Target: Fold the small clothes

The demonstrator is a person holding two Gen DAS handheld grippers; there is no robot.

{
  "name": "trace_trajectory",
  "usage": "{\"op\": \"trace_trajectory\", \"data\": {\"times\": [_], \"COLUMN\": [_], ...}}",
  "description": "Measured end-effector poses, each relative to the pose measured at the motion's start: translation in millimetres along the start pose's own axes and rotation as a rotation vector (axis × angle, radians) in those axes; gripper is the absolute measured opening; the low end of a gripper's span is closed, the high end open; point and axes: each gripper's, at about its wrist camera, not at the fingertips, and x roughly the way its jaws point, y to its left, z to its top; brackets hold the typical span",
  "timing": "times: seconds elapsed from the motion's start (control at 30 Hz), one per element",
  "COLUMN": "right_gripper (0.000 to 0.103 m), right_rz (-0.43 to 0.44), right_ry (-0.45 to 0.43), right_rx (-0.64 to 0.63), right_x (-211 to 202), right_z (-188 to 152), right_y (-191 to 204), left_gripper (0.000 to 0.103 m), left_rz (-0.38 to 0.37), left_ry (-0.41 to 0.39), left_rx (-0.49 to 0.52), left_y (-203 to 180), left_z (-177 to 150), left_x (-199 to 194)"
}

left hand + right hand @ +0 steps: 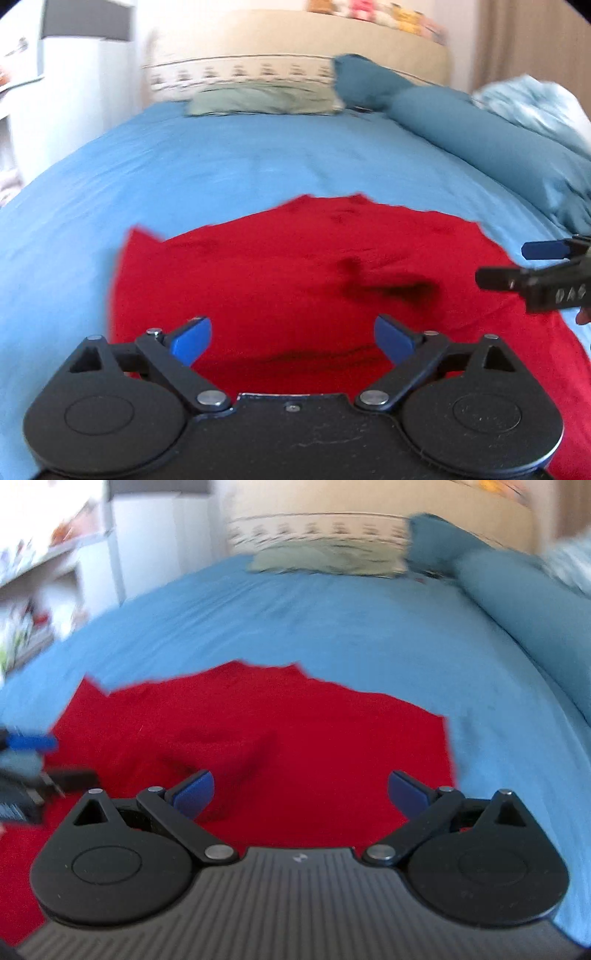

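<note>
A red garment (295, 266) lies spread on the blue bedsheet (221, 162), with a few wrinkles and a dark fold near its middle; it also shows in the right wrist view (258, 738). My left gripper (293, 338) is open and empty, hovering over the garment's near edge. My right gripper (301, 794) is open and empty over the garment's right part. The right gripper also shows at the right edge of the left wrist view (517, 264), and the left gripper at the left edge of the right wrist view (33, 757).
A pale green pillow (258, 98) and a patterned pillow (240, 72) lie at the headboard. A long teal bolster (480, 136) and a light blue quilt (535, 103) lie along the bed's right side. White furniture (55, 92) stands to the left.
</note>
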Motion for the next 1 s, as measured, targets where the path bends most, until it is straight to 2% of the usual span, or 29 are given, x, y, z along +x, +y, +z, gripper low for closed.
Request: {"op": "trace_trajectory", "data": {"times": [0.07,0.13,0.2,0.27,0.33,0.4,0.47,0.57,0.7,0.8,0.9,0.93,1.0], "right_gripper": [0.103,0.103,0.103,0.091,0.09,0.09,0.089,0.089,0.089,0.084,0.075,0.075,0.074], "right_rz": [-0.008,-0.023,-0.036,-0.081,-0.149,-0.182,-0.161,-0.145,-0.114,-0.088,-0.134,-0.163,-0.162], "right_ry": [0.024,0.04,0.043,0.044,0.046,0.051,0.035,-0.031,-0.045,-0.037,0.008,0.018,0.015], "right_rx": [-0.074,-0.131,-0.155,-0.13,-0.004,0.185,0.328,0.422,0.386,0.349,0.332,0.326,0.329], "right_x": [19.4,40.0,59.3,73.4,79.8,75.7,65.5,48.5,43.9,44.3,52.0,52.6,51.3], "right_z": [0.8,1.5,3.8,4.8,5.6,-2.5,-18.3,-37.7,-41.7,-39.2,-31.6,-31.2,-33.1], "right_y": [23.8,44.1,58.6,61.4,46.5,19.6,-2.8,-20.2,-20.2,-16.2,-12.4,-12.1,-11.0], "left_gripper": [0.097,0.093,0.093,0.094,0.094,0.094,0.094,0.094,0.094,0.094,0.093,0.093,0.093], "left_rz": [0.039,0.023,0.031,0.036,0.034,0.032,0.011,-0.002,0.003,0.02,0.027,0.027,0.024], "left_ry": [-0.005,0.035,0.012,0.001,0.004,0.01,0.021,0.014,0.01,0.015,0.019,0.021,0.017], "left_rx": [-0.061,-0.115,-0.129,-0.123,-0.112,-0.121,-0.149,-0.175,-0.193,-0.18,-0.18,-0.183,-0.184], "left_y": [20.6,34.1,41.6,43.6,41.8,45.1,51.5,55.3,59.4,58.5,60.6,61.4,61.9], "left_z": [-10.2,-9.2,-6.2,-4.6,-4.6,-7.4,-8.7,-6.2,-6.8,-9.0,-11.2,-11.3,-11.1], "left_x": [0.8,3.4,-3.3,-8.2,-6.8,-4.4,-0.9,2.8,2.4,3.9,5.1,5.0,4.1]}}
